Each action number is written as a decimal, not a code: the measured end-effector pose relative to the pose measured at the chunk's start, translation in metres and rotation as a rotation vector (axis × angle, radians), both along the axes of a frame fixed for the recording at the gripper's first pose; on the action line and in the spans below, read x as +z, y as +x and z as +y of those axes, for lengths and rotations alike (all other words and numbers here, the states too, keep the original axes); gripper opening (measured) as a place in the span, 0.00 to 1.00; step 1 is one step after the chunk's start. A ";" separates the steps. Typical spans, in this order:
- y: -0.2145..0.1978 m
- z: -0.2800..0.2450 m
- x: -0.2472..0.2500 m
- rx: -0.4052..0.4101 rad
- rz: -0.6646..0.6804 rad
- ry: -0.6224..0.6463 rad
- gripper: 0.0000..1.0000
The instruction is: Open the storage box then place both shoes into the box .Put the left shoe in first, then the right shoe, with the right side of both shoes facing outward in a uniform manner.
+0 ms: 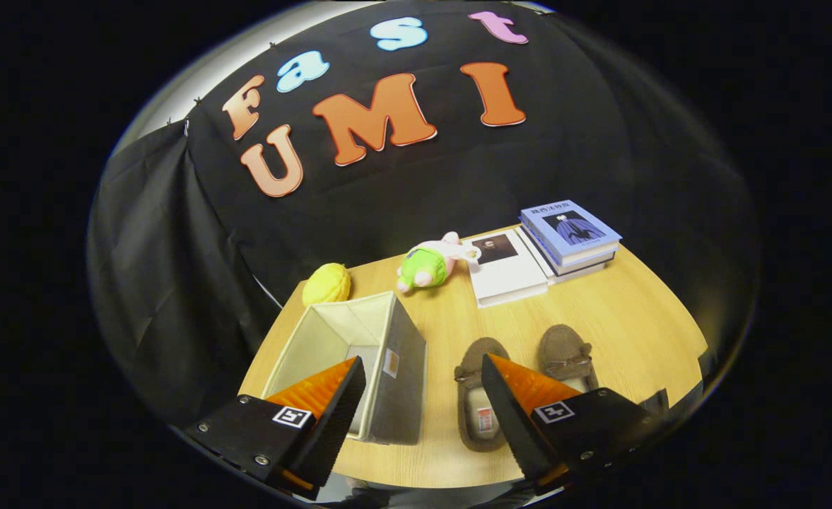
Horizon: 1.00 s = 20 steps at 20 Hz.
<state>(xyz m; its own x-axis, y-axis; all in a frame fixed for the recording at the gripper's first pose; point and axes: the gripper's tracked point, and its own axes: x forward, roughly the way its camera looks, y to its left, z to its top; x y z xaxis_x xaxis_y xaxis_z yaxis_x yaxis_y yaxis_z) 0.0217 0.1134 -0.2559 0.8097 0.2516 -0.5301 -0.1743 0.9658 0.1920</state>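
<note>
Black cloth backs a pale wooden worktop (620, 318), which carries everything for the job. Farthest left, near the back edge, sits a yellow lemon-like toy (326, 283), well clear of the work. Just in front of it stands the storage box (401, 367), a grey fabric cube with a light lining; its top shows open and the inside looks empty, so I judge the opening step done or not needed. Its mouth faces up, which suits lowering shoes in from above. Behind the box's right corner lies a green and pink plush toy (426, 265), and next to that a white book (507, 272), with a stack of blue books (571, 237) further right; all of these are bystanders.

Right of the box, apart from it, the two brown slippers lie side by side, toes pointing away. The left shoe (476, 360) is nearer the box and partly hidden behind one finger; the right shoe (564, 353) lies just beside it. That order fits taking the left one first.

The gripper (423, 413) hangs above the near edge with its fingers spread wide and nothing between them, one over the box's front, one over the left shoe. It will likely need to shift right and descend onto that shoe.
</note>
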 end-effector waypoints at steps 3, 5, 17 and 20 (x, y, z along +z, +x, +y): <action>-0.003 -0.024 -0.031 -0.057 0.041 -0.038 0.98; -0.003 -0.033 -0.053 -0.077 0.074 -0.075 0.97; 0.000 -0.056 -0.153 -0.154 0.272 -0.111 0.62; 0.011 -0.055 -0.168 -0.177 0.291 -0.081 0.54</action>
